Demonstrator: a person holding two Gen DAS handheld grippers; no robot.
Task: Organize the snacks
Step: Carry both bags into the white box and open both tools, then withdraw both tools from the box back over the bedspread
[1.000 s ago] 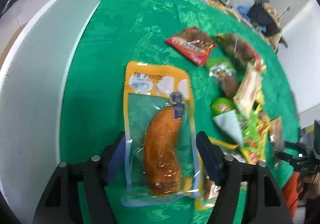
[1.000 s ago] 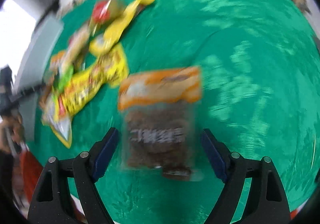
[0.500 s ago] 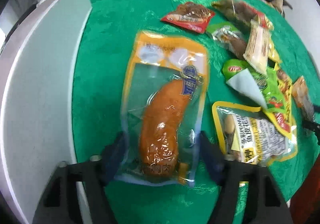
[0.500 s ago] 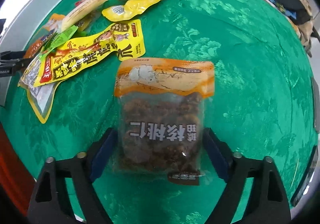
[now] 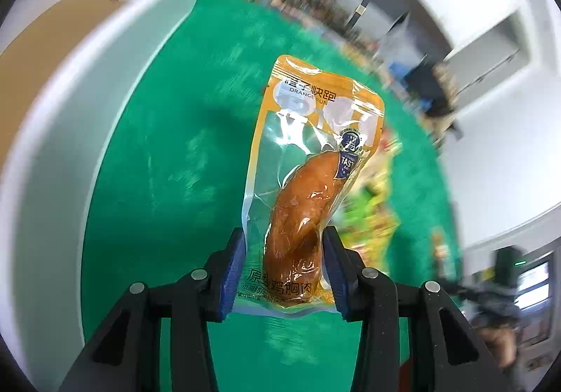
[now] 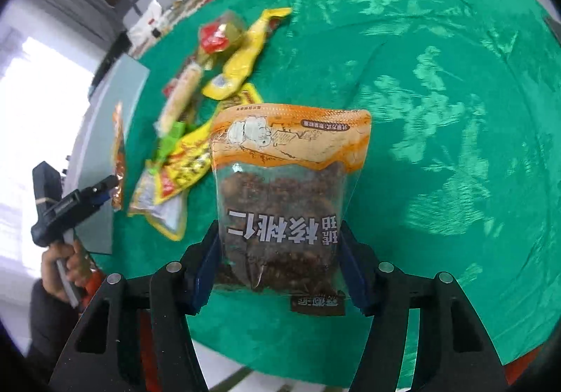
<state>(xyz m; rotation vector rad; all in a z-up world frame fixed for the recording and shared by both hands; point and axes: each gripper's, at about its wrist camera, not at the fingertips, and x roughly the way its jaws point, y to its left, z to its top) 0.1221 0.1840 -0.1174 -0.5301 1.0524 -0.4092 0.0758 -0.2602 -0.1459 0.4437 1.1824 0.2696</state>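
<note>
left gripper clamps the chicken pouch; right gripper clamps the walnut bag. carry both level, clear of the tabletop pile.

Each view is taken from behind its tongs, angled down close over the green worktop. The snack pile is shared: at 3 o'clock leftward, 10 o'clock rightward.
</note>
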